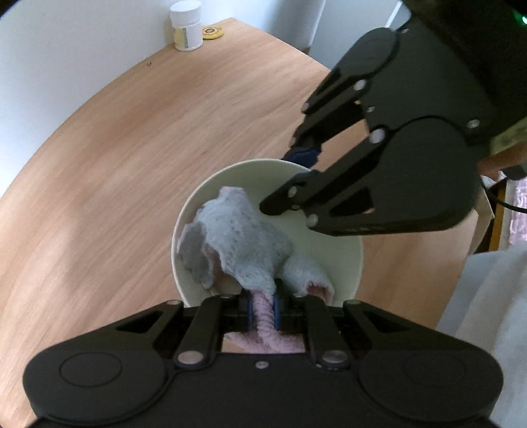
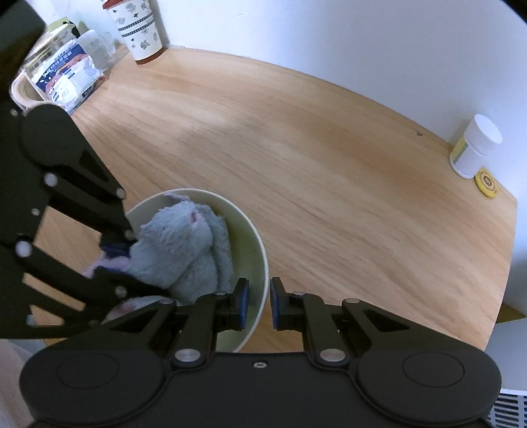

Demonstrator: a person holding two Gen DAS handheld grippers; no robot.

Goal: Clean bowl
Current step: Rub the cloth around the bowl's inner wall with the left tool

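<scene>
A cream bowl (image 1: 329,253) stands on the wooden table (image 1: 131,148). A grey and pink knitted cloth (image 1: 243,240) is bunched inside it. My left gripper (image 1: 263,306) is shut on a twisted end of the cloth and points steeply down into the bowl. My right gripper (image 1: 283,181) reaches in from the upper right, one finger inside the bowl and one outside. In the right wrist view, the right gripper (image 2: 258,303) is shut on the rim of the bowl (image 2: 245,237). There the left gripper (image 2: 113,255) pinches the cloth (image 2: 178,243) from the left.
A white pill bottle (image 2: 474,145) and a yellow disc (image 2: 486,184) stand by the wall at the table's far corner. A patterned cup (image 2: 138,26), a printed packet (image 2: 69,79) and a glass jar crowd the back left. The table edge runs close on the right.
</scene>
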